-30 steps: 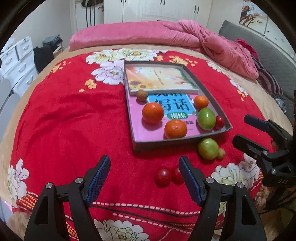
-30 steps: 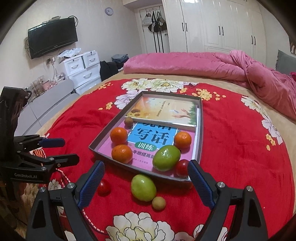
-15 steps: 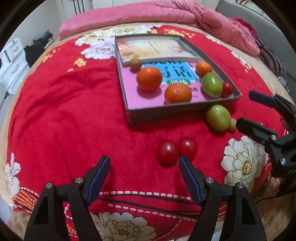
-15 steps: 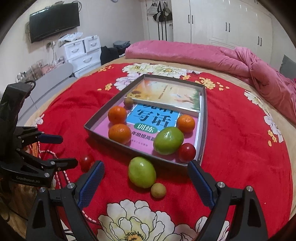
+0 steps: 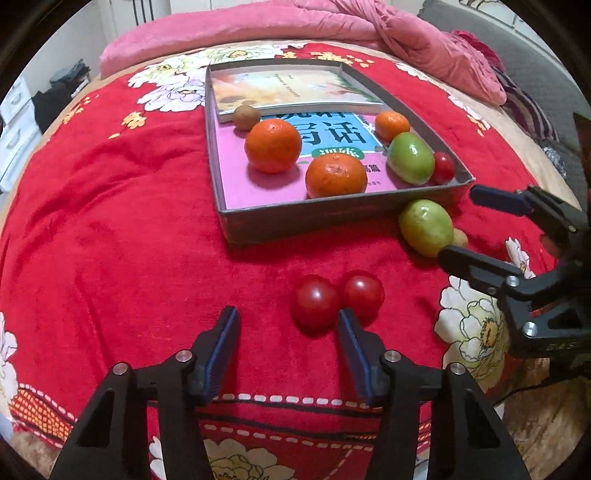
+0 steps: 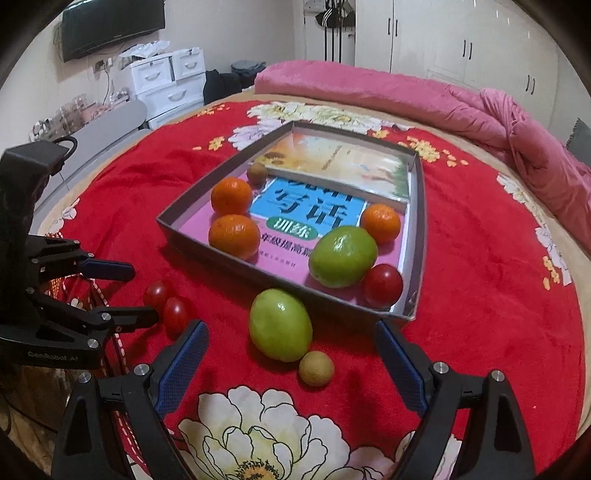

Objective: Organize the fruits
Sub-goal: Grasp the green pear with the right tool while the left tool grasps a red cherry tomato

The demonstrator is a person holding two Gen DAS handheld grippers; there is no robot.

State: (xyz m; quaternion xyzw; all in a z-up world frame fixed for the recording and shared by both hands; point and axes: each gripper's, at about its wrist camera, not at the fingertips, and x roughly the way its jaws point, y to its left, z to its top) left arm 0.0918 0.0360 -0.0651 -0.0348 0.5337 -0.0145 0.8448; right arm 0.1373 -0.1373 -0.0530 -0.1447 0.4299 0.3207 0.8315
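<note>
A grey cardboard tray (image 5: 325, 218) (image 6: 280, 273) on the red bedspread holds two books, three oranges (image 5: 273, 146), a green fruit (image 5: 410, 158), a cherry tomato (image 5: 443, 168) and a small brown fruit (image 5: 246, 117). Outside its near edge lie two cherry tomatoes (image 5: 316, 301) (image 6: 176, 313), a green fruit (image 5: 426, 227) (image 6: 280, 324) and a small tan fruit (image 6: 316, 368). My left gripper (image 5: 288, 332) is open, just short of the two tomatoes. My right gripper (image 6: 291, 354) is open, its fingers on either side of the green and tan fruit.
A pink duvet (image 5: 258, 26) lies bunched at the bed's far side. White drawers (image 6: 170, 85) and a wall TV (image 6: 110, 26) stand beyond the bed's left edge. The bedspread's edge drops off near both grippers.
Both grippers have moved forward and lower toward the loose fruit. The left one has closed in on the two tomatoes, the right one on the green fruit. Both stay open.
</note>
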